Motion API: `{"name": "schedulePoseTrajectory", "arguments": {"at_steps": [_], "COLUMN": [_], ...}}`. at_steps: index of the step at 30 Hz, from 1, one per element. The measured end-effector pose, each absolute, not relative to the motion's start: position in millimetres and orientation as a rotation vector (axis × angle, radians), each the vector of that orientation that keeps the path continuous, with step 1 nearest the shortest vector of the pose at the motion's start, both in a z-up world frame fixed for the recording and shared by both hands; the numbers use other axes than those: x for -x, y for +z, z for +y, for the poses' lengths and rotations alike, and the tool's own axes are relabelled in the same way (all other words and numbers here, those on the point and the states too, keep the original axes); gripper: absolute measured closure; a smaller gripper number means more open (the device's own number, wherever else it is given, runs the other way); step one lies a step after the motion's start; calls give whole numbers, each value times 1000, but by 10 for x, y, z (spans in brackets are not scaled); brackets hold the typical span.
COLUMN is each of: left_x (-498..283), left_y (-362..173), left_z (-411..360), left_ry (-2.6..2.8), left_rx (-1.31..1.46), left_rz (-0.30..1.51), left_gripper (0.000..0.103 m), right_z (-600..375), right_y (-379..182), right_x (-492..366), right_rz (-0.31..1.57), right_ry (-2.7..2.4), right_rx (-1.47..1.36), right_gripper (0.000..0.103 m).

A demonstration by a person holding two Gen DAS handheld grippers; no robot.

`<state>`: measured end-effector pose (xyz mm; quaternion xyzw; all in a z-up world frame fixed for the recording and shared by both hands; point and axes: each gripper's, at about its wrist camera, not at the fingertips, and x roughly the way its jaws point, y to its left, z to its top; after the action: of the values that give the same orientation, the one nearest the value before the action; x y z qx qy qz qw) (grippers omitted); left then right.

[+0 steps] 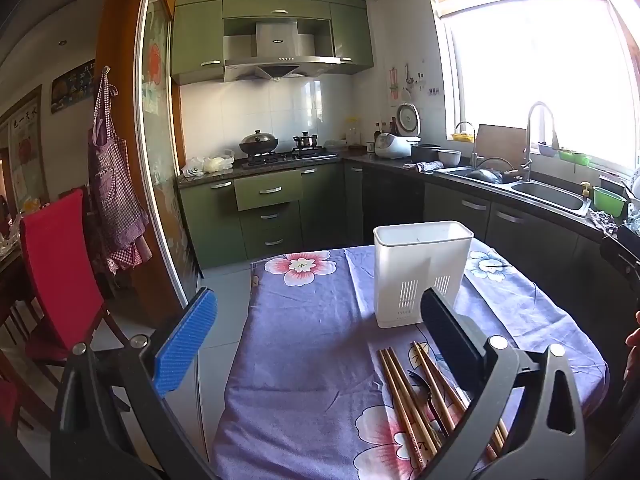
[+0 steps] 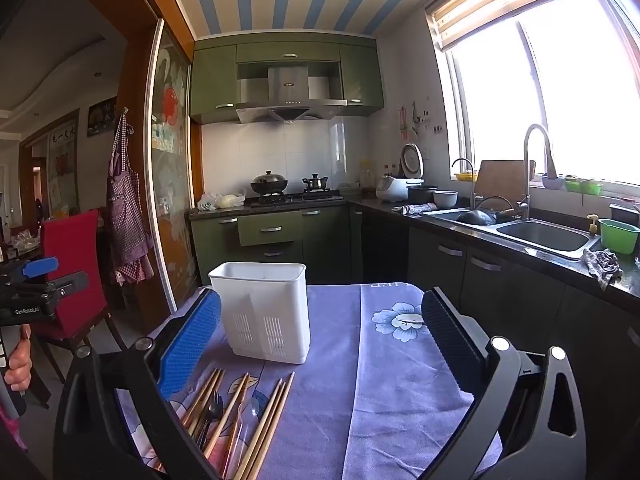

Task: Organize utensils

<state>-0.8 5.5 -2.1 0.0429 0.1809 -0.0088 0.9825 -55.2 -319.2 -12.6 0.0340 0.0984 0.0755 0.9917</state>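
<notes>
A white slotted utensil holder (image 1: 420, 272) stands upright on the purple floral tablecloth (image 1: 312, 340); it also shows in the right wrist view (image 2: 264, 312). Several wooden chopsticks (image 1: 404, 396) and a dark fork (image 1: 420, 384) lie loose in front of it. The right wrist view shows the chopsticks (image 2: 264, 424), the dark fork (image 2: 212, 412) and a clear spoon (image 2: 248, 416). My left gripper (image 1: 320, 340) is open and empty above the table, left of the utensils. My right gripper (image 2: 320, 340) is open and empty, right of the utensils. The left gripper (image 2: 40, 276) also appears at the left edge.
A red chair (image 1: 60, 272) stands left of the table. Green cabinets, a stove with pots (image 1: 260, 144) and a steel sink (image 1: 552, 196) line the kitchen walls behind. A checked apron (image 1: 112, 184) hangs by the sliding door.
</notes>
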Motion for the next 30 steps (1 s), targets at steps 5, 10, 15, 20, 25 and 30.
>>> {"name": "schedulePoseTrajectory", "arguments": {"at_steps": [5,10,15,20,25,30], "left_x": [-1,-4,7,39,-7,37], "left_y": [-41,-57,-81,-102,-96,-69], "left_z": [63,76,76,74,60,67], "left_ry": [-18,-19,-23,-36,-44,8], "left_rx": [-86,-81,-80,-76,-63,-76], "left_rz": [368,373,375,373,369,318], "left_gripper": [6,6,6,6,6,6], "right_z": [-3194,-3182,-3176,-3177,-3176,-3165], "right_y": [-125,-137,-158,-192,-209,-197], "right_x": [553,538,520,493,490,500], "right_rz": [198,199,202,202,196,195], "right_ry": [151,151,152,151,151,147], "right_rx": [-69,-69,-69,-69,-72,-74], "right_gripper": [4,4,4,4,4,4]}}
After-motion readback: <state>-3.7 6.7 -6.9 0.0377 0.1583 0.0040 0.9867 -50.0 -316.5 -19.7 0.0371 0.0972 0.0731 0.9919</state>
